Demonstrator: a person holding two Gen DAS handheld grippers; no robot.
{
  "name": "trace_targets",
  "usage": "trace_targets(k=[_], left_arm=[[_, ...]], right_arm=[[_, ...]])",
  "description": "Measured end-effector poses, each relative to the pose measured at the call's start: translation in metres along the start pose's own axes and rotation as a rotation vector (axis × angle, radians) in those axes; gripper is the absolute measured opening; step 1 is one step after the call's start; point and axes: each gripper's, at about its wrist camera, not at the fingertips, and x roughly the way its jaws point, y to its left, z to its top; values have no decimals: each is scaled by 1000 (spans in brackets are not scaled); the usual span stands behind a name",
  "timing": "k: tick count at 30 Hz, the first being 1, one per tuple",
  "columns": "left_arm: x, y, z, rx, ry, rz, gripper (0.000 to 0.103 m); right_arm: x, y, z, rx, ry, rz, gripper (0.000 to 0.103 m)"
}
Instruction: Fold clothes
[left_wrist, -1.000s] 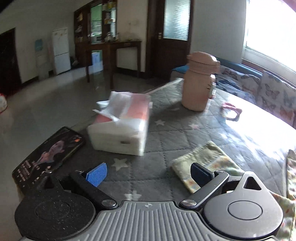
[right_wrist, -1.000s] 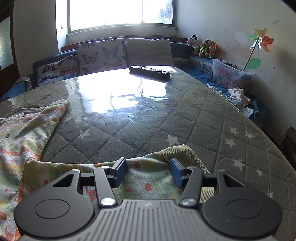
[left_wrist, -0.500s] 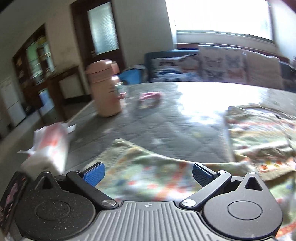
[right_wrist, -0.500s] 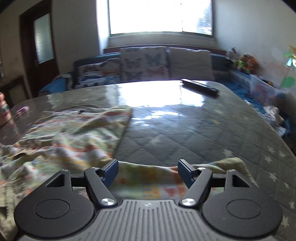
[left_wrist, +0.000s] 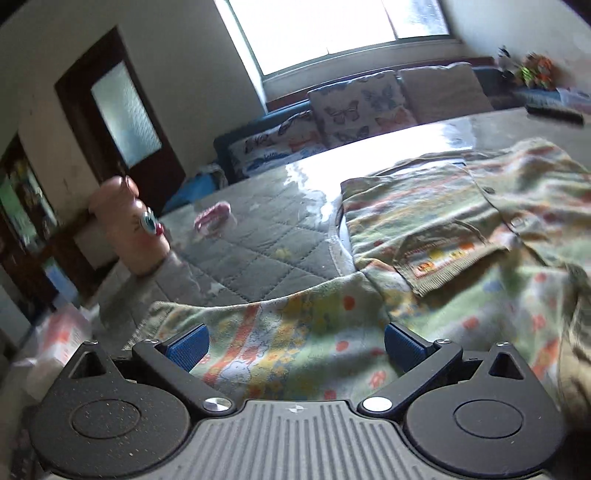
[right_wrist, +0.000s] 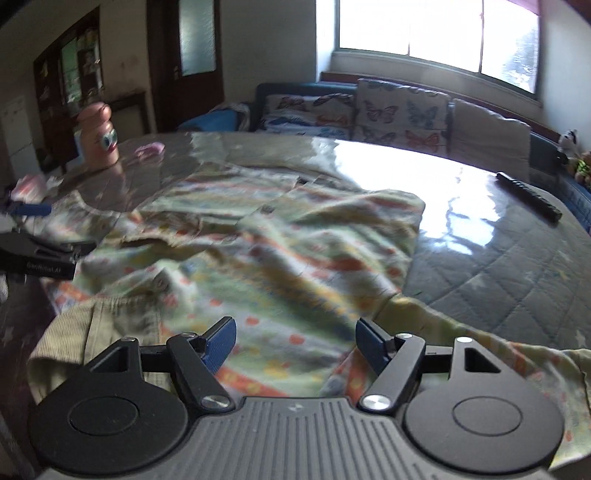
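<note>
Right wrist view: shirt (right_wrist: 280, 236) soft, light, floppy; take hem. Right gripper (right_wrist: 291, 341), left gripper (left_wrist: 293, 343) spread over it, pinching nothing.

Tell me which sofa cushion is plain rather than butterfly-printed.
The plain cushion at the window end of the sofa, nearest the remote. The two butterfly cushions beside it are covered in coloured butterflies; this one is a bare beige.
</note>
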Motion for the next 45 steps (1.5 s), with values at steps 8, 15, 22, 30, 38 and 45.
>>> trace_targets(k=[8,15,22,30,38,45], left_arm=[[-21,-3,-1,109,-48,-23,103],[-16,-27,37,89,-122,-100,103],[-6,-70,37,197,-131,-199,103],[-27,-85,10,307,-192,-212,102],[-25,-83,11,318,-198,-226,102],[-23,-81,11,322,-200,-237,102]], right_arm=[[-13,16,-13,-124,41,22,74],[-12,11,10,-127,21,37,74],[7,-6,37,-109,-17,1,75],[40,-31,51,-57,10,-27,75],[81,-63,68,15,50,-57,75],[119,-84,91,29,61,-105,75]])
